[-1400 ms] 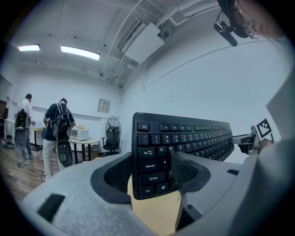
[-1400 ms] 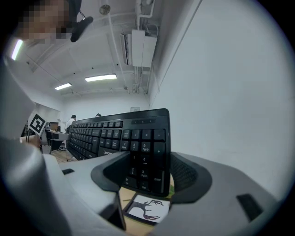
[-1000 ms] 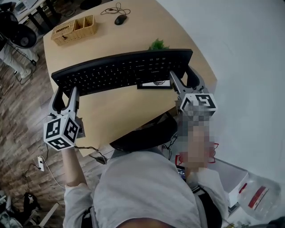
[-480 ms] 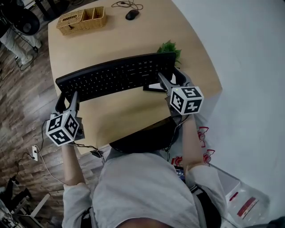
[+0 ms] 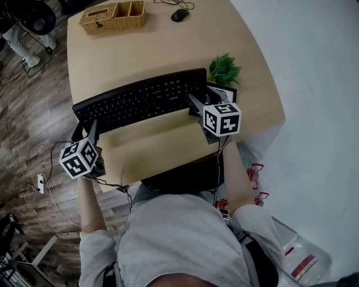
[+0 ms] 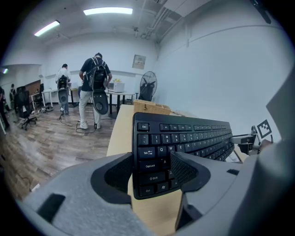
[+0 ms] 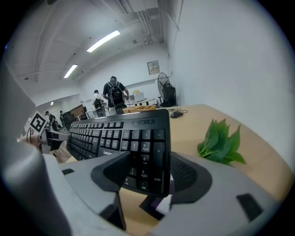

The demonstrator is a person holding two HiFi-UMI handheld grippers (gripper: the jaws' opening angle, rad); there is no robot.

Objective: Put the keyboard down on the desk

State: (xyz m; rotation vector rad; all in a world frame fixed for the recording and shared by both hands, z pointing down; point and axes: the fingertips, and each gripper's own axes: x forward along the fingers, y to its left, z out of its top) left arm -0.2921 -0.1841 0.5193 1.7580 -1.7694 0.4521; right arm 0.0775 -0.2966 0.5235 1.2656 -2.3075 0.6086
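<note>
Pale wood tabletop [image 5: 168, 50] fills the head view, with a wicker basket [image 5: 112, 15] and a mouse [image 5: 179, 14] well beyond the plant [image 5: 224, 70]. A second ago the black keyboard [image 5: 143, 100] half covered that plant. Now it looks smaller and lower, and it stretches away to the left of the plant, which shows whole. I read that as a descent toward the wood. My left tool [image 5: 85, 124] holds the end far from the plant, and my right tool [image 5: 196, 103] holds the end beside the plant, over a small framed card [image 5: 224, 91].

From the left gripper view, the jaws are clenched on the keyboard's corner around the Caps Lock and Shift keys. The board slants up from there, with bare wood beneath it.

From the right gripper view, the jaws are clamped on the number-pad end, with the plant just to the right. A gap and the dark foot of the card show under the edge, so I judge this end not yet seated. The move is nearly done. That card may catch the end by the plant, so I would keep both grips closed until the board lies flat.
</note>
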